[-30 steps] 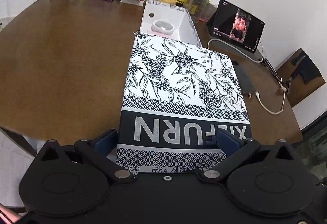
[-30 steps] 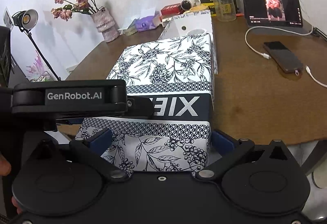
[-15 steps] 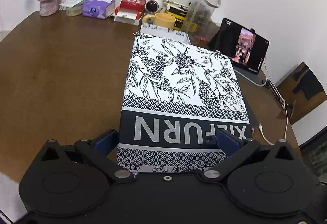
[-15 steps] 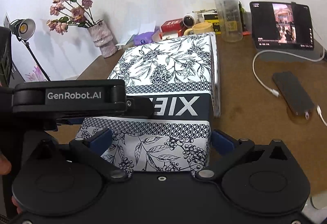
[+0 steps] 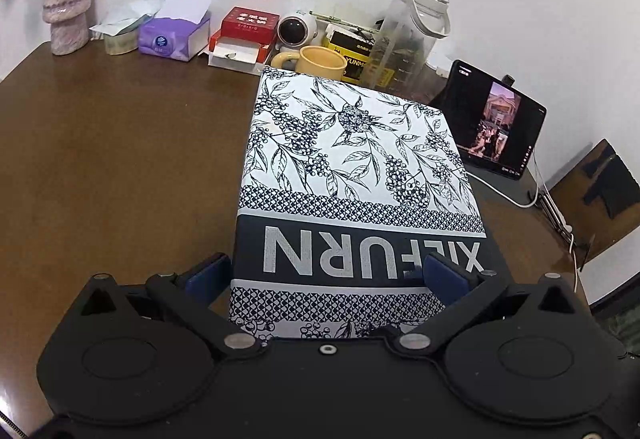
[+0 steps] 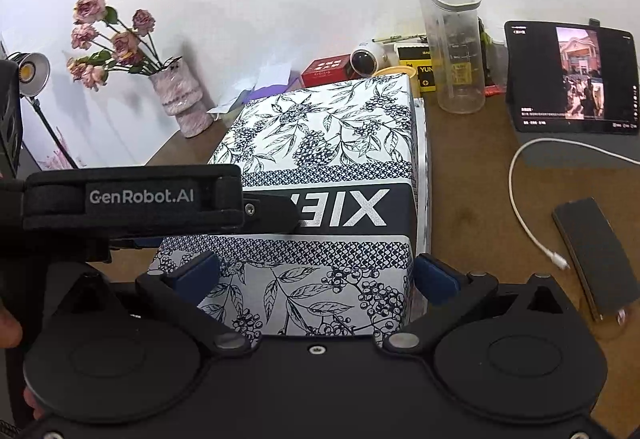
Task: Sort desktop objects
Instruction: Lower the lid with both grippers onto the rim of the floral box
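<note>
I am holding the left hand-held gripper [image 5: 327, 277] clamped on the near end of the patterned lid [image 5: 352, 175], its blue pads [image 5: 208, 276] pressing the lid's two sides across the dark band with white lettering. I am gripping the same lid with the right hand-held gripper [image 6: 316, 275] from the opposite end, its pads [image 6: 436, 279] squeezing the sides by the leaf print. In the right wrist view the left hand-held gripper's strap, marked GenRobot.AI, is crossing over the lid from the left.

The lid is sitting over a white box [image 6: 421, 175], whose edge is peeking out along the lid's right side; I cannot tell whether the lid is fully seated. All of this is resting on the brown bench [image 5: 120, 159].

Just beyond the lid's far edge a yellow mug [image 5: 316, 61] is standing, with a small white camera [image 5: 298, 33] and a red carton [image 5: 248, 25] behind it, and a purple tissue box [image 5: 172, 35] further left. A clear water jug [image 6: 454, 51] is standing upright near the far right corner of the lid. A tablet [image 6: 572, 79] is propped right of it, playing video, with a white cable [image 6: 528, 207] trailing toward a dark phone [image 6: 592, 259] lying flat on the bench. A vase of dried roses [image 6: 180, 99] is standing at the far left by the wall.
</note>
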{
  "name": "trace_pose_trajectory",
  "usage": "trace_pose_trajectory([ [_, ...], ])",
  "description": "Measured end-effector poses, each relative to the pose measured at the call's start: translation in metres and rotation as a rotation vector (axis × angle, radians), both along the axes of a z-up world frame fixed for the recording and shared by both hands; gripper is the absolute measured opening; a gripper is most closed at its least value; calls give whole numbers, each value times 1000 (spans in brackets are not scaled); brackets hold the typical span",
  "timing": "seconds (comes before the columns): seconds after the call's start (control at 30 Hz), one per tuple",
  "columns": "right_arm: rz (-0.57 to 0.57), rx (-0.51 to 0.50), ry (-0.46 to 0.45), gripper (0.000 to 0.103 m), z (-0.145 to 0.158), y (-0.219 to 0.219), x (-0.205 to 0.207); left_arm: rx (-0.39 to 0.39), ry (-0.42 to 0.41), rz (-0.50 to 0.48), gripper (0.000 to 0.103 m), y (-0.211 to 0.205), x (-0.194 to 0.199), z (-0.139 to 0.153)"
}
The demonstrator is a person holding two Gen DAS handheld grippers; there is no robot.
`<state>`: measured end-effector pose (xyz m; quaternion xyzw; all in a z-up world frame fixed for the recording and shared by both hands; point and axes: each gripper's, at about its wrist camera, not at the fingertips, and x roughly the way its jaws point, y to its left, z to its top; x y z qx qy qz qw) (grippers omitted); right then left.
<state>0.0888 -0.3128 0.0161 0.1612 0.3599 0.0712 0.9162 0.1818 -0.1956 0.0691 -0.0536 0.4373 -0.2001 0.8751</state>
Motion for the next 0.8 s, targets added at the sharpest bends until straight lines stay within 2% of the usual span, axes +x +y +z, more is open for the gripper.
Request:
trace_pose_trajectory([
  [0.43, -11, 15, 24, 103, -23, -4, 83, 5, 21, -23, 103, -22, 81, -19],
  [0.8, -15, 16, 50, 103, -39, -7, 124, 3, 49, -20, 102, -31, 116, -36],
])
